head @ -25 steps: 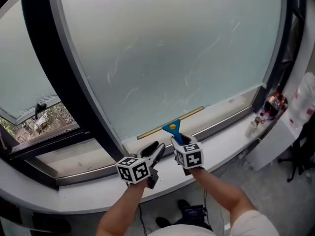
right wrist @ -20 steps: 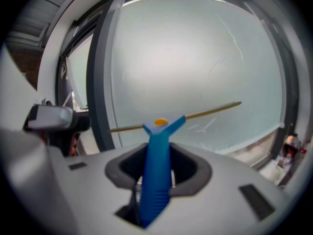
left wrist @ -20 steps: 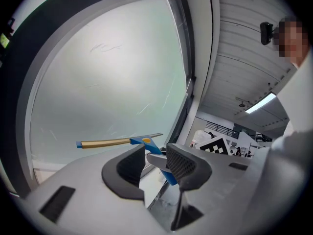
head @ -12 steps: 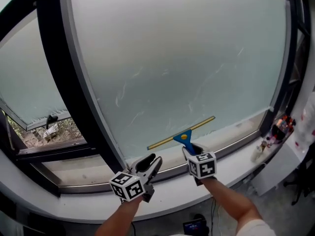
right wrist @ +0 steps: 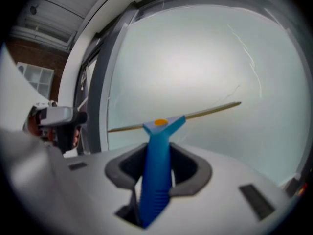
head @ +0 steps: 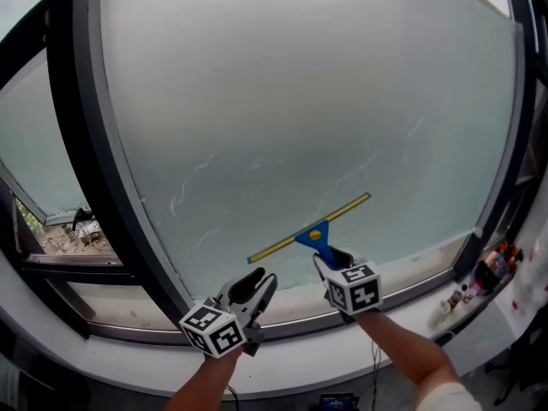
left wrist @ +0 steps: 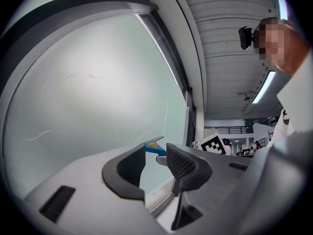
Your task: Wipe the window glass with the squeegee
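Both grippers and the squeegee (head: 310, 231) are sitting higher against the window glass (head: 291, 101) than a second ago. Back then the blade was lying just above the pane's bottom frame; now it is crossing the lower middle of the pane. I am clamping my right gripper (head: 331, 260) on the blue handle, the jaws pressing it from both sides. The handle is running out toward 12 o'clock to the triangular head with its orange dot. The yellow blade is slanting from 8 o'clock up to 2 o'clock and looks to be lying on the glass. My left gripper (head: 259, 284) is hovering at 8 o'clock of the right one, above the white ledge (head: 291, 368), its jaws standing apart and gripping nothing
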A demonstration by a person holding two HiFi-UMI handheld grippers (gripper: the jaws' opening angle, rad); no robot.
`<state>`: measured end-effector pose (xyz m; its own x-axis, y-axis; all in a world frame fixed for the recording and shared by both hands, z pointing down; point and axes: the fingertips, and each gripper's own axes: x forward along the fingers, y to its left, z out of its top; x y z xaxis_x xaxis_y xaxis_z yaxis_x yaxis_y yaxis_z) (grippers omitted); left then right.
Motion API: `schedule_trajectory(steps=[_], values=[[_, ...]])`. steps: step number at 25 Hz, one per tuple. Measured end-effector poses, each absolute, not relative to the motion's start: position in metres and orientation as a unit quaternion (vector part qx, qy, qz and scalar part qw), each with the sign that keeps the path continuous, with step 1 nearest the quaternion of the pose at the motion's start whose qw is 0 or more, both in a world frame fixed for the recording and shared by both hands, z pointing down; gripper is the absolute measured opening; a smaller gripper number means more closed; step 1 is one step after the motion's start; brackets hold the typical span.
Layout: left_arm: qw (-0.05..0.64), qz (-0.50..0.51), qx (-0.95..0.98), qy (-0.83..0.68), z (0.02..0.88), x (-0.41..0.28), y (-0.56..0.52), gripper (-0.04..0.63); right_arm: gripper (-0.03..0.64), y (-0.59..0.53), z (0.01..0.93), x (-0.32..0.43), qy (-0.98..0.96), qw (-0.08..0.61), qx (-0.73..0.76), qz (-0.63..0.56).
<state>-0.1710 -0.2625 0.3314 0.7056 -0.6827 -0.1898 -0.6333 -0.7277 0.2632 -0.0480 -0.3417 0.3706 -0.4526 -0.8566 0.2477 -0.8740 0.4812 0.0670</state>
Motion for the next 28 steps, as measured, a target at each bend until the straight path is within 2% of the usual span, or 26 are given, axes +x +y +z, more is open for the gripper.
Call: schedule_trajectory(steps=[9,22,28], values=[[0.083,-0.131,0.914,-0.375,0.322,-0.127,-0.271,0.153,0.147,-0.355,0.356,-0.009,-0.861,0.131,0.491,0.03],[0.05,-0.118,0.925,-0.357,0.289,-0.152,-0.237,0.152,0.147,-0.343,0.273,-0.008,-0.84,0.067,0.538,-0.012],[0.01,-0.118,0.927,-0.355,0.251,-0.152,-0.231,0.147,0.147,-0.35,0.221,-0.008,-0.834,0.047,0.548,-0.05]])
